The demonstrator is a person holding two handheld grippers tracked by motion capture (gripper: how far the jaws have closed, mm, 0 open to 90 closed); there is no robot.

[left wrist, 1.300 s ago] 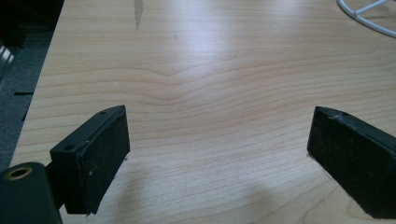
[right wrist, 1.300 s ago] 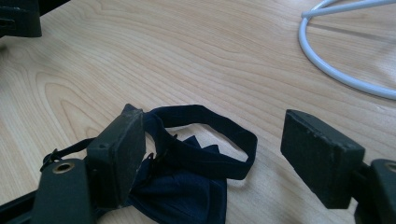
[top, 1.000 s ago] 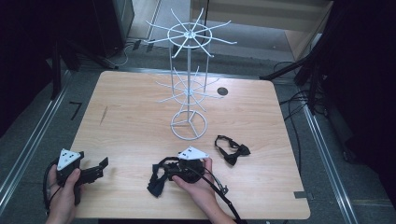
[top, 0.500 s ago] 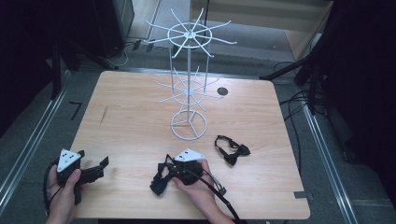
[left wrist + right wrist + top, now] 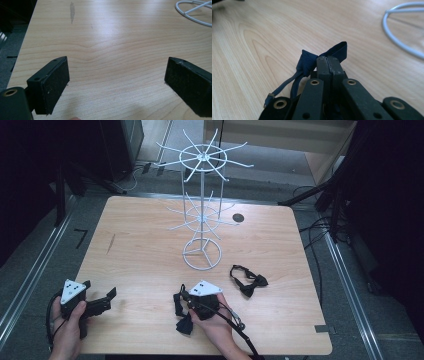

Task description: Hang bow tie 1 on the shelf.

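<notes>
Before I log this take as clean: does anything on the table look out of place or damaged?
Little stands out. A dark streak marks the tabletop left of the wire rack, which stands upright. One bow tie lies loose on the wood; the right tongs are shut on the other bow tie.

A dark navy fabric bow tie with a thin strap (image 5: pixel 308 62) is pinched between the closed jaws of the right tongs (image 5: pixel 328 60), low over the near edge of the light wooden counter (image 5: pixel 150 250). Its knot bunches left of the jaw tips, a band juts out beyond them, and the strap with its small metal clasp trails down toward the counter.
</notes>
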